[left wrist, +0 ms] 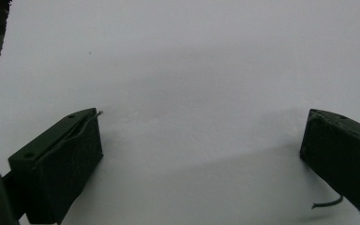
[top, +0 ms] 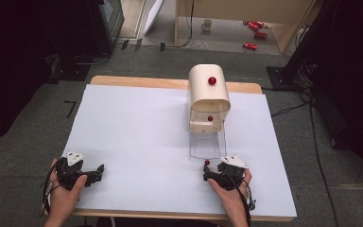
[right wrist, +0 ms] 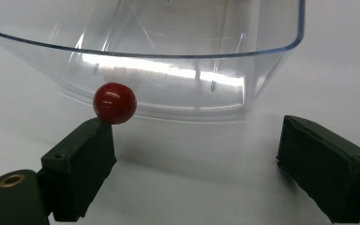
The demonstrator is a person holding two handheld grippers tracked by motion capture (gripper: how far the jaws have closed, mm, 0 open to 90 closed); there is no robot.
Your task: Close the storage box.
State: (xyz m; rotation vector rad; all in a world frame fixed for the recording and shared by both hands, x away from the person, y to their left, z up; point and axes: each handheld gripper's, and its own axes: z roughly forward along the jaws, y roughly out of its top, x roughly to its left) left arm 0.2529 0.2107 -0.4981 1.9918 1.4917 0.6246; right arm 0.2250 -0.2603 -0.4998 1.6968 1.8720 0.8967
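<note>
One red ball (right wrist: 115, 102) sat on the bench (top: 132, 142), touching the clear tray's (right wrist: 178, 93) outer wall, just past the tip of one jaw of the right tool (right wrist: 194, 154). Jaws apart, nothing gripped; ball off-centre, not btwn pads. Step, by my read: lining up to pick the ball. Next move needs a sideways shift to centre it, then close. Left tool (left wrist: 201, 150) open, idle on bare bench. Count: 3 red balls incl. 2 on the white dispenser (top: 209, 90), 1 tray, 2 tools.
</note>
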